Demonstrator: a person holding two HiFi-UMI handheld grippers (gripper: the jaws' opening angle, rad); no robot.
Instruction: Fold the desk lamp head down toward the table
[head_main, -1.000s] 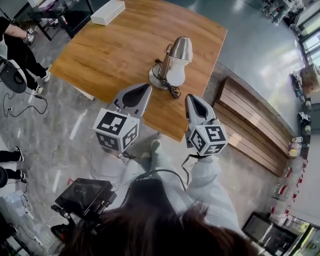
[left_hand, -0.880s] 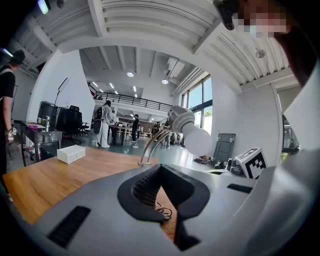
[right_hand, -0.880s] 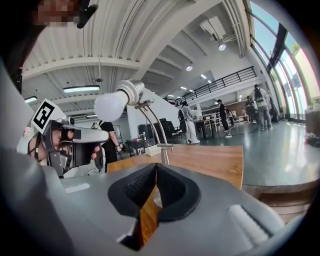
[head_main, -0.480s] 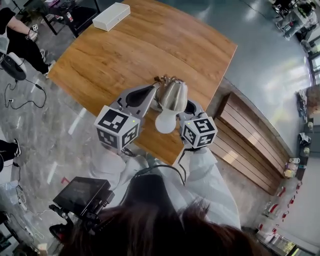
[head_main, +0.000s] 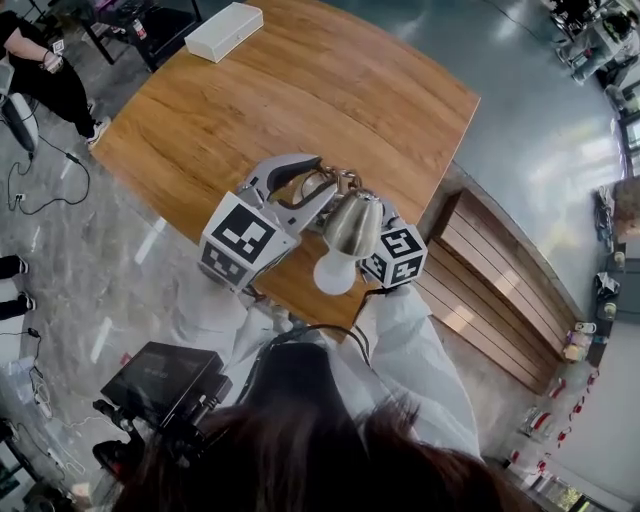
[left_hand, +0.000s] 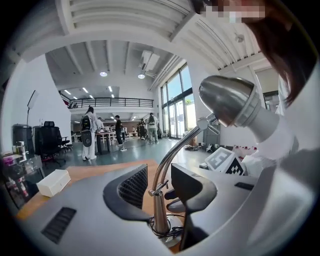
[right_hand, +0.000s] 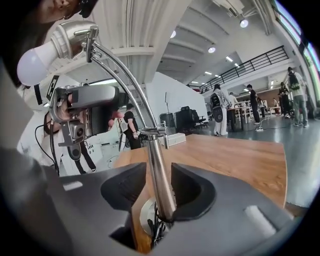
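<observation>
Head view — lamp near the surface's front edge, head up on its curved stem.
Left gripper and right gripper — jaws opening on both, the stem standing between each pair, unclamped.

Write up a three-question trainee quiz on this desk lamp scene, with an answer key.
1. True or false: the desk lamp lies on its side.
2. What stands between the right gripper's jaws?
3. The white box rests: A) on the table's far corner B) under the lamp C) on the floor.
Key: 1 false, it stands upright; 2 the lamp's stem, while those jaws are opening; 3 A.
</observation>
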